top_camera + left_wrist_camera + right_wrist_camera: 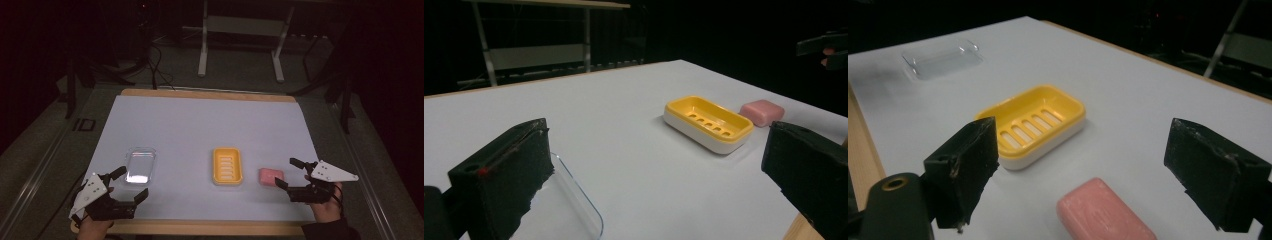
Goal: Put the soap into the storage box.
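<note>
A yellow soap dish (227, 166) (707, 121) (1033, 123) with a slotted floor lies empty near the table's front middle. Just right of it rests a pink soap bar (271, 176) (762, 111) (1103, 211). A clear plastic lid (140, 164) (569, 205) (942, 58) lies to the dish's left. My right gripper (288, 173) (1098, 170) is open, its jaws to either side of the soap bar's right end, nothing held. My left gripper (131, 184) (664, 185) is open beside the lid's near edge, holding nothing.
A white sheet (200, 130) covers the wooden table (210, 93). Beyond the far edge stands a metal frame (240, 30) on a dark floor with cables (155, 65). Dark rails run along both sides of the table.
</note>
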{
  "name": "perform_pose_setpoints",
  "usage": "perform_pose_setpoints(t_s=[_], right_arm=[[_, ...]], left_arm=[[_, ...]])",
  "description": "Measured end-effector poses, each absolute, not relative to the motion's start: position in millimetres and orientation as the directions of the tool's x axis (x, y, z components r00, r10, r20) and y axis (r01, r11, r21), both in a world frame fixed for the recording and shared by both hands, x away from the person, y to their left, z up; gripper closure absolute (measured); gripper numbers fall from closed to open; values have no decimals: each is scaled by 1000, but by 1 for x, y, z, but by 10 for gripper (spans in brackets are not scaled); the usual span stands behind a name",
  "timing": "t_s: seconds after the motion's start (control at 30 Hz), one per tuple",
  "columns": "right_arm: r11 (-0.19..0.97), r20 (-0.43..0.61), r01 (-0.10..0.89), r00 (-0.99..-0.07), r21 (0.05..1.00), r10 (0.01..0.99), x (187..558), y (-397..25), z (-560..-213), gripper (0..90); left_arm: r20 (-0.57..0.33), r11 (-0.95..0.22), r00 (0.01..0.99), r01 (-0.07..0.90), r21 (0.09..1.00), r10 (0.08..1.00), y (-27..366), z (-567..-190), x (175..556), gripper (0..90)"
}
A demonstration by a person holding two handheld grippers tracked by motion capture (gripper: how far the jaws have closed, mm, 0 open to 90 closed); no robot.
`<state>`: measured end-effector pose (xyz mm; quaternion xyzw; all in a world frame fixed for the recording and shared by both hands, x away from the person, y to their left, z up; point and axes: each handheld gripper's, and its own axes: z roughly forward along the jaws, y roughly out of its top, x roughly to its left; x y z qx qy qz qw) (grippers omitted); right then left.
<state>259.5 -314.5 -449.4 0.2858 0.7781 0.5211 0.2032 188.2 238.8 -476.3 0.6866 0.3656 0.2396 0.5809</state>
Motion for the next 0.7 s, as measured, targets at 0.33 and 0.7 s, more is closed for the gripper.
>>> perform_pose_setpoints(t_s=[0.33, 0.7], right_arm=[[286, 64, 312, -769, 906, 636, 262, -311, -451, 96], [416, -24, 264, -820, 870, 572, 261, -300, -443, 96]], left_arm=[[-99, -63, 628, 230, 971, 772, 237, -477, 189, 2], [-113, -62, 637, 246, 967, 762, 236, -477, 189, 2]])
